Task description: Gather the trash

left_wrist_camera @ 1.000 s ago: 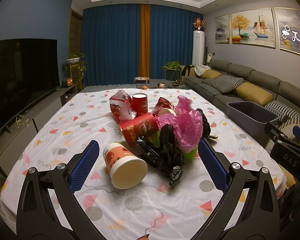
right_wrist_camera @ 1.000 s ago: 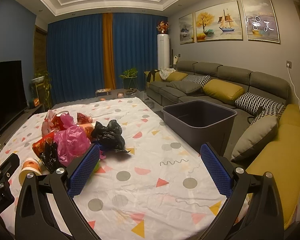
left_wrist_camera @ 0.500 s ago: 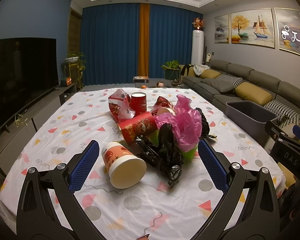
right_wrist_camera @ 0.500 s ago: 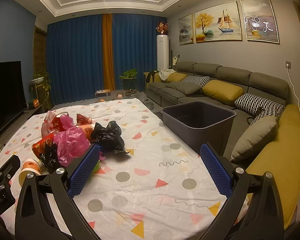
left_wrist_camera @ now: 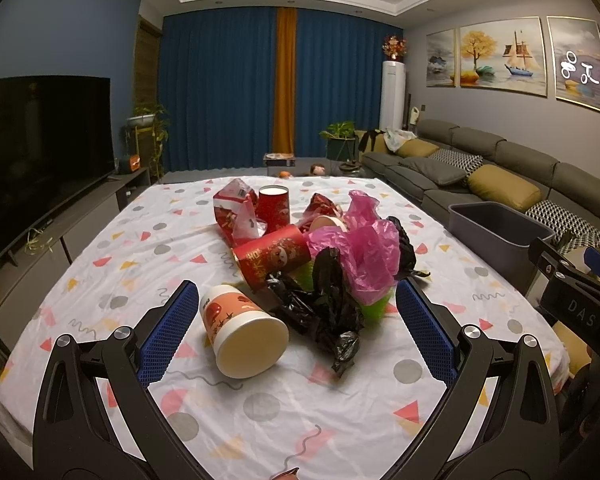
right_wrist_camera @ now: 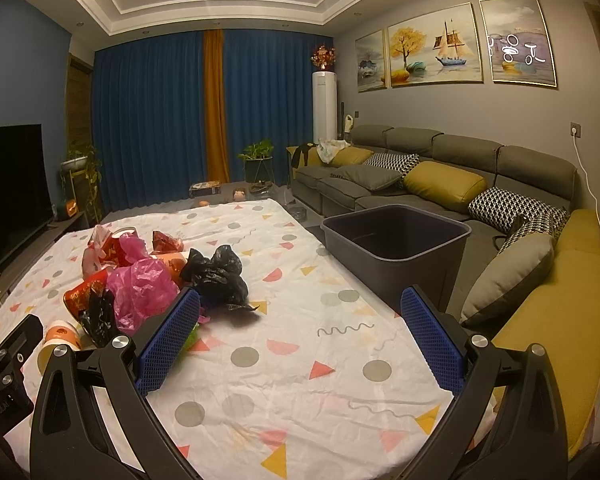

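- Left hand-held gripper (left_wrist_camera: 296, 320): jaws spread wide, empty, above the counter (left_wrist_camera: 140, 240).
- Right hand-held gripper (right_wrist_camera: 300, 336): likewise spread and empty.
- Trash pile mid-counter: overturned paper cup (left_wrist_camera: 242, 332) nearest, black bag (left_wrist_camera: 324, 304) touching the pink bag (left_wrist_camera: 364, 256).
- Grey bin (right_wrist_camera: 396, 240) stands off the counter's right edge, looks empty.
- Judgement: cup light, crushable; grip across its wall gently. Bags limp; pinch a bunched fold.
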`<state>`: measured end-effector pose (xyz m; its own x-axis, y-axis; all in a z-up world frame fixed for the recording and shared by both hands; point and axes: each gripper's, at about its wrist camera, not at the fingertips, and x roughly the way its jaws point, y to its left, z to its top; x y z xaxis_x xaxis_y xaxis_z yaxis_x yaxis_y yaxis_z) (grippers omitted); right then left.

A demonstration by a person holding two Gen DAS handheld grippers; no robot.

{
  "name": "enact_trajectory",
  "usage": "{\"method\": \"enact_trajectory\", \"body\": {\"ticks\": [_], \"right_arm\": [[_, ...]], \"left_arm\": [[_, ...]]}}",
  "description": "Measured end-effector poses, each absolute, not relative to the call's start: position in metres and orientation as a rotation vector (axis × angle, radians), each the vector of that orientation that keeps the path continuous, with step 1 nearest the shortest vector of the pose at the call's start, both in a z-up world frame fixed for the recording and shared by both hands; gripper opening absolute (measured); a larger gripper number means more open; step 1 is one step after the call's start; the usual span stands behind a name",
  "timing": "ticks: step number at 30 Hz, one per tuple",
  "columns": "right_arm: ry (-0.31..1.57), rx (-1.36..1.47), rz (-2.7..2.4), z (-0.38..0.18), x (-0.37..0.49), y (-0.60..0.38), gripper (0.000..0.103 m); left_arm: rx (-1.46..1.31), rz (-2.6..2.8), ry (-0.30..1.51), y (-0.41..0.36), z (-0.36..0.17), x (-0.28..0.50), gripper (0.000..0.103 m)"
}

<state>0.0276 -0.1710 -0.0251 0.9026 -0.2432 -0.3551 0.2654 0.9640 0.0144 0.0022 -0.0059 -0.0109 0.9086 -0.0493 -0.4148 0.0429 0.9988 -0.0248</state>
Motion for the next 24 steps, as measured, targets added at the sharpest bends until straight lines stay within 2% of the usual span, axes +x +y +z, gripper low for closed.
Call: {"method": "enact_trajectory", "body": {"ticks": [24], "right_arm": [[0.359,0.066,-0.258,-0.0271,0.0328,-0.1729,0.098]], "left_arm": [[-0.021,-0.052,0.426,-0.0055,-0.0096,0.0053,0.097]]}}
